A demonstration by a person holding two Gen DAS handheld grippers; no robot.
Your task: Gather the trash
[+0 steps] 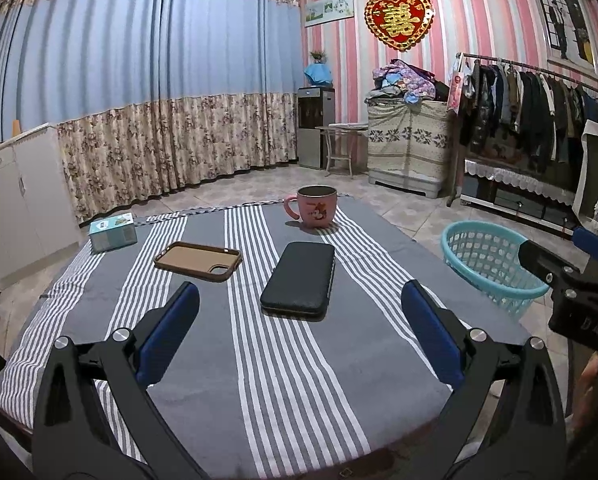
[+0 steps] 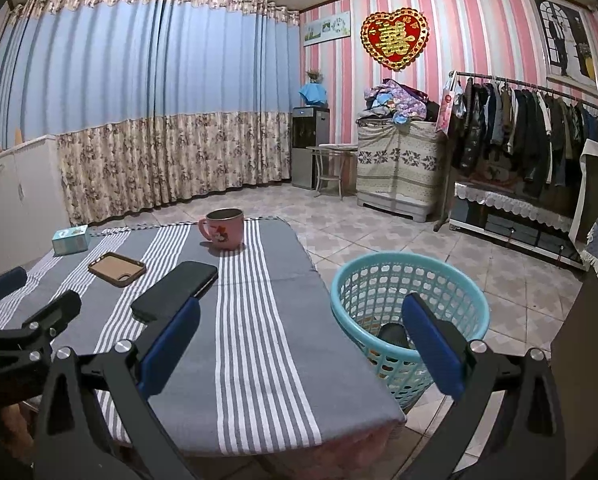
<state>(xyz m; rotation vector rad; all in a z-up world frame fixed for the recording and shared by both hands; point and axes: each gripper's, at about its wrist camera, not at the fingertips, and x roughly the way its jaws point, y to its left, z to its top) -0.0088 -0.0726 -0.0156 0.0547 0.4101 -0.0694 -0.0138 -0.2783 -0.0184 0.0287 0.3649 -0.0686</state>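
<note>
A low table under a grey-and-white striped cloth (image 1: 203,360) (image 2: 267,360) carries a black phone (image 1: 299,276) (image 2: 175,290), a brown phone case (image 1: 198,261) (image 2: 117,269), a pink mug (image 1: 316,207) (image 2: 223,229) and a small teal box (image 1: 113,231) (image 2: 71,240). A teal plastic basket (image 1: 491,264) (image 2: 379,280) stands on the floor at the table's right side, with dark and orange items at its bottom. My left gripper (image 1: 299,300) is open above the near table, just short of the phone. My right gripper (image 2: 299,312) is open over the table's right edge and the basket.
Blue and floral curtains hang behind the table. A white cabinet (image 1: 15,200) lines the left wall. A water dispenser (image 1: 315,132), a covered chest piled with clothes (image 1: 411,140) and a clothes rack (image 1: 539,112) stand along the striped wall. Tiled floor (image 2: 379,232) lies beyond.
</note>
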